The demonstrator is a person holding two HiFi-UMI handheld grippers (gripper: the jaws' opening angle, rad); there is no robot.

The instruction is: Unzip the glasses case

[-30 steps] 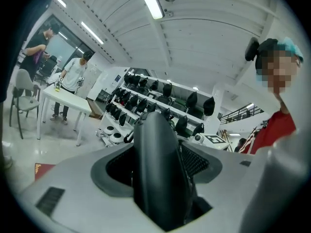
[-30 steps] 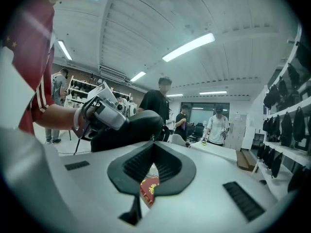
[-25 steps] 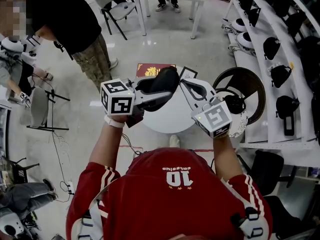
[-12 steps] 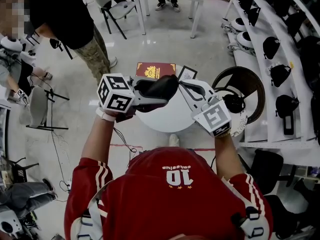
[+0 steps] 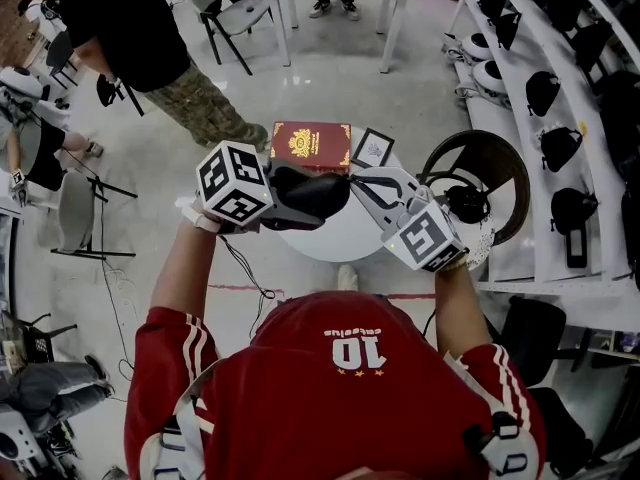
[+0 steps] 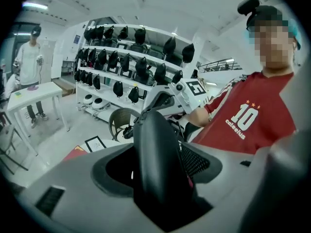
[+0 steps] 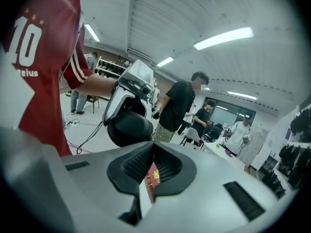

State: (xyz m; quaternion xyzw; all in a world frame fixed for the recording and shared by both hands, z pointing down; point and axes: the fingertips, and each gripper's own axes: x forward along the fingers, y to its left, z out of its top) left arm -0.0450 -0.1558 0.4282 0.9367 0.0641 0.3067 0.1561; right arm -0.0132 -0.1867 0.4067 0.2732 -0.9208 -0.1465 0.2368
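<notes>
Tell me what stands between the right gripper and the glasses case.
Nothing visible does. The right gripper sits right at the end of the glasses case, which the left gripper holds above the table.

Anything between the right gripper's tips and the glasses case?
Nothing shows. Head view: the right gripper has its tips at the end of the glasses case, no gap visible. Right gripper view: case just past its jaws.

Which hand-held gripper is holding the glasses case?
The left hand-held gripper: the black case is clamped between its jaws. The right hand-held gripper is shut beside it.
</notes>
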